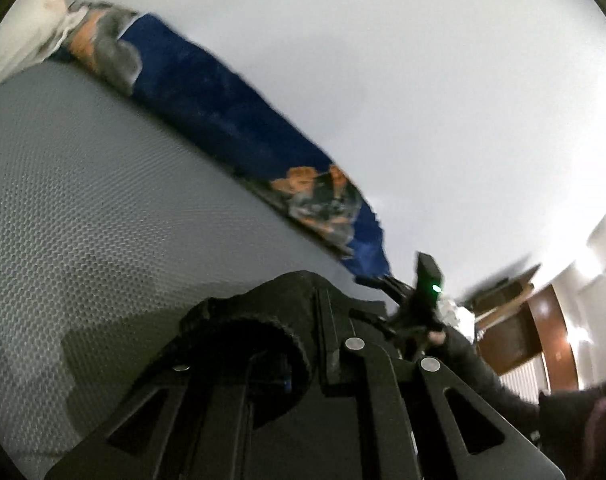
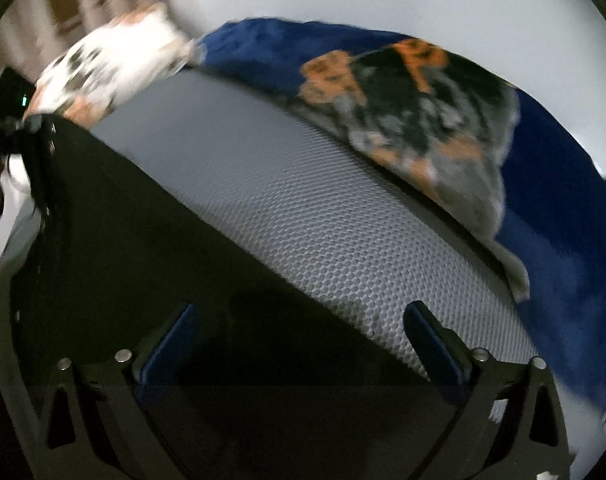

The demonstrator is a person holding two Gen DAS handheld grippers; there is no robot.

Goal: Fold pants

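One pair of black pants [image 2: 123,240] filled the lower left of the right wrist view on the grey mesh surface [image 2: 303,208], whose far edge met one blue blanket [image 2: 543,240]. The left gripper [image 1: 327,344] pinched pants cloth; the right gripper [image 2: 303,344] stood wide.

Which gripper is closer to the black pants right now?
Left. The left gripper is shut on the black pants. The right gripper is open just above the pants, nothing between its fingers.
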